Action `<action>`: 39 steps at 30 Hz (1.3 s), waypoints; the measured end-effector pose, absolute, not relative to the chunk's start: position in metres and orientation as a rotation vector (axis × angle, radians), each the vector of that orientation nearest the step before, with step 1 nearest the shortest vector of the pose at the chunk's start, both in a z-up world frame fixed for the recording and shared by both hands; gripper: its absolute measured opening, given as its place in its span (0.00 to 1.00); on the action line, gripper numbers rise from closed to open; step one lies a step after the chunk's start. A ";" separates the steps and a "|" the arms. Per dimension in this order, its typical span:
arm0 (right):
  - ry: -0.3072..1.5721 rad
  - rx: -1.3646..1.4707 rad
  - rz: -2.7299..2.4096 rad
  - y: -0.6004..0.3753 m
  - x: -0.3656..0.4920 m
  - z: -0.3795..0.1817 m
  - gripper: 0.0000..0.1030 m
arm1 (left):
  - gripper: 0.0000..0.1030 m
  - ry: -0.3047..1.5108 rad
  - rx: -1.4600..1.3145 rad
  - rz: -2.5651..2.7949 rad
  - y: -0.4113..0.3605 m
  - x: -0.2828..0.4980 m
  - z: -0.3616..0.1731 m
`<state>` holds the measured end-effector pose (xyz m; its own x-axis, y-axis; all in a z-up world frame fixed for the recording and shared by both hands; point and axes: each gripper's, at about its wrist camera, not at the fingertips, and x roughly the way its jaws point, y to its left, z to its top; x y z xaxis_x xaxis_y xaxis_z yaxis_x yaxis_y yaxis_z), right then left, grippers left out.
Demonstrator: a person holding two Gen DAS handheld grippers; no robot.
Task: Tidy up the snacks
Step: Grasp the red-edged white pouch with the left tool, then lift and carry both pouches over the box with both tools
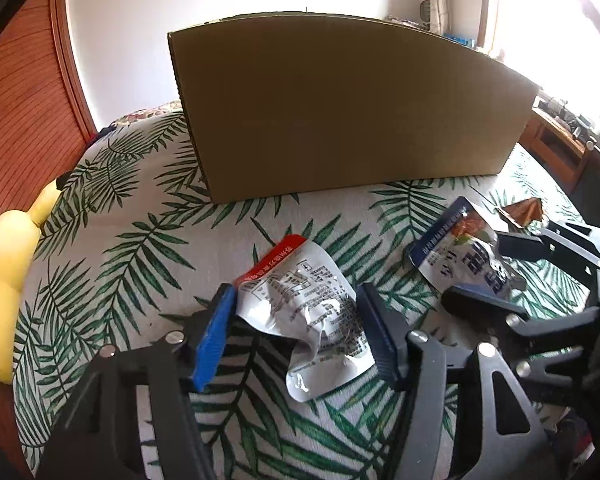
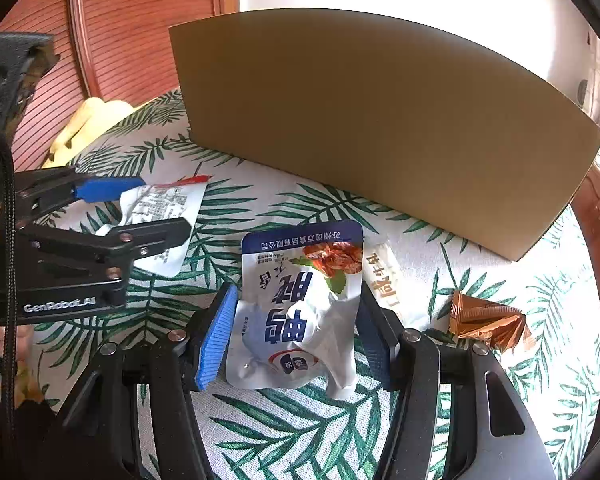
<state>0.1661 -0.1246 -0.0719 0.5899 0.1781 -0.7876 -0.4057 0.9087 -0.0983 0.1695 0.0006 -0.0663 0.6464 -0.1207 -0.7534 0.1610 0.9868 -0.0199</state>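
clamping one snack pouch (image 1: 312,308) (image 2: 300,312) per tool, both face the cardboard box (image 1: 352,108).

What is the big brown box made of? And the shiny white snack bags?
The big brown box looks like matte cardboard: a ridged edge shows at its corner. The white bag with blue writing and the red-edged bag look like glossy plastic film, crinkled and glinting.

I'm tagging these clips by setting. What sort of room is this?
Probably a bedroom at home: the snacks lie on a soft leaf-print cover like a bedspread, a yellow plush toy sits beside a wooden headboard-like panel, and a cardboard box stands on the cover.
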 end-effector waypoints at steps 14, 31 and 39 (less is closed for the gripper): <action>0.877 -0.280 0.345 -0.125 0.166 -0.072 0.58 | 0.47 0.808 0.019 -0.215 -0.002 0.143 -0.059; 0.820 -0.244 0.356 -0.134 0.160 -0.064 0.55 | 0.39 0.745 -0.018 -0.212 0.003 0.131 -0.045; 0.746 -0.206 0.349 -0.140 0.150 -0.061 0.55 | 0.40 0.707 -0.046 -0.213 0.004 0.130 -0.032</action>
<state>0.1503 -0.1401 -0.0608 0.6806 0.2360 -0.6936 -0.3804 0.9229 -0.0593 0.1297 0.0042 -0.0318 0.7394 -0.2096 -0.6399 0.1785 0.9773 -0.1139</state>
